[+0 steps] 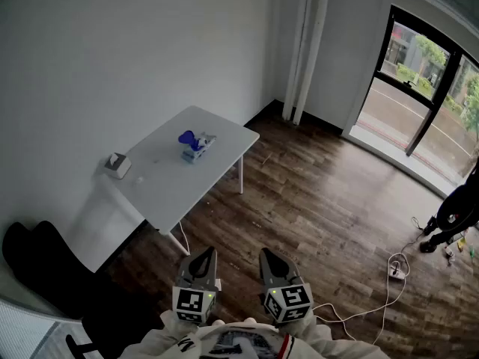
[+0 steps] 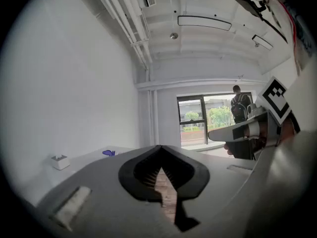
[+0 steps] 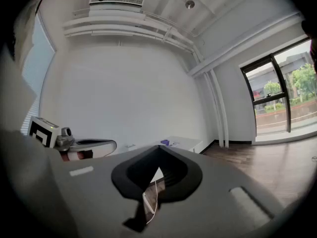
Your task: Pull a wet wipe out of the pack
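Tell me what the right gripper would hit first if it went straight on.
The way looks free over the floor; the table far ahead seems first, though depth is unclear.

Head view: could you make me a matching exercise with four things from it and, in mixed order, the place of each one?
Things
1. wipe pack
2. small white box
3. power strip
4. black chair

Places
A. on the wooden floor, at the right
B. on the white table, about midway along it
C. in the lower left corner, beside the table
D. on the table's left end, near the wall

Pairs: 1-B, 2-D, 3-A, 4-C
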The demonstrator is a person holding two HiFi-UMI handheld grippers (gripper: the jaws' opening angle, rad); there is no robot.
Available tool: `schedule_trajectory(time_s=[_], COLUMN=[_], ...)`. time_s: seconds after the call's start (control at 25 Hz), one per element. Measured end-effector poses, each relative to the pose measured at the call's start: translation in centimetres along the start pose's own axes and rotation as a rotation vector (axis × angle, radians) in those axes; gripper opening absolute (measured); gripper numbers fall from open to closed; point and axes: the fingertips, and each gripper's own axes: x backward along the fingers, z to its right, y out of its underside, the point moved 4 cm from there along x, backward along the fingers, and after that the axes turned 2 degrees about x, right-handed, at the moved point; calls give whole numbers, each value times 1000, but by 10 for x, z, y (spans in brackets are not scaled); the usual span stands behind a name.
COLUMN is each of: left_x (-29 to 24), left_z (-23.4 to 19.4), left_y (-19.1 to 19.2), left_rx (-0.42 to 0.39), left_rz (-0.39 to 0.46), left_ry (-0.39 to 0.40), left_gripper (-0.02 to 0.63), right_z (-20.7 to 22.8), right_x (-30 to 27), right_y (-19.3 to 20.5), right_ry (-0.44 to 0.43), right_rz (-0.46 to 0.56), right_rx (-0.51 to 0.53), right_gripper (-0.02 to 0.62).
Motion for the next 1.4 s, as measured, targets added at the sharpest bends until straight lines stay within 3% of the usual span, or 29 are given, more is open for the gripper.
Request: schedule_trajectory(time_s=[0.4, 1.0, 1.4], left_x=[-18, -48, -70], left_z=[7, 56, 53], left_y=[6, 10, 22], left_rx=[7, -16, 14], left_rz=[-18, -22, -61], left_ry=[21, 111, 137], left_gripper=[5, 5, 5], right_z=[16, 67, 82], right_x=[0, 30, 19], right_y=[4, 17, 32], right_ry=[23, 98, 128], right_rz=[-15, -3, -50], right_rx=[-11, -95, -132], right_gripper=[3, 5, 5])
